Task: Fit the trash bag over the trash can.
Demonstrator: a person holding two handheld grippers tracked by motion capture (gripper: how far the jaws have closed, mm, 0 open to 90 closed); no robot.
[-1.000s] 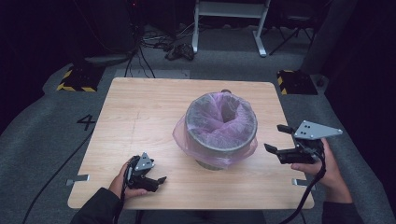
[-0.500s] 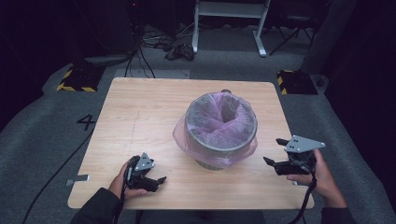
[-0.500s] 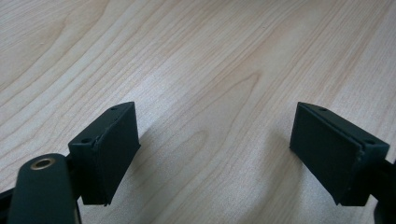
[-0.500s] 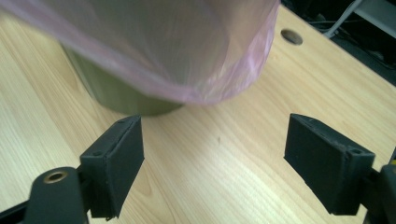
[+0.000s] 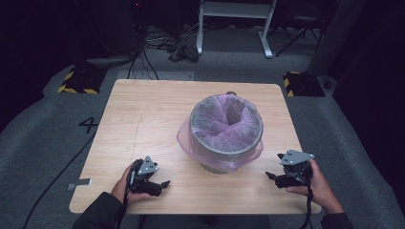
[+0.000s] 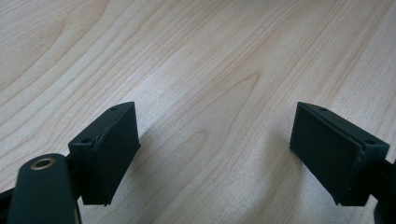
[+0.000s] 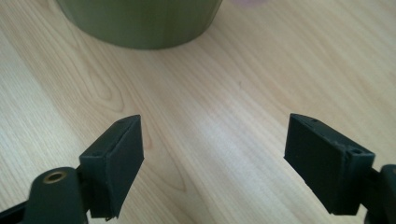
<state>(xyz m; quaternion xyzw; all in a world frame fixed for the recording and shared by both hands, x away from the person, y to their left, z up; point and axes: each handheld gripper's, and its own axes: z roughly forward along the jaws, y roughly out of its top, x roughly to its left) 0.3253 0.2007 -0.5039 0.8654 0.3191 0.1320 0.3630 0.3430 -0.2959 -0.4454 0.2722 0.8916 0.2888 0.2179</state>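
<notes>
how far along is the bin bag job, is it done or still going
Done, by the look of it: the translucent purple plastic bag lines the round grey bin on the light wooden table, its edge folded over the rim and hanging down outside. In hand: nothing. The left gripper and right gripper sit open near the table's near edge, apart from the bin, jaws empty. Left: probably nothing, perhaps tidying the loose skirt.

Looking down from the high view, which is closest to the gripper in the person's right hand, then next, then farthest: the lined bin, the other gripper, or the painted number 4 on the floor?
From the right gripper:
1. Lined bin, mid-table, up and to its left.
2. Left gripper, by the table's near edge on the opposite side.
3. Number 4, on the floor beyond the table's left edge.
</notes>
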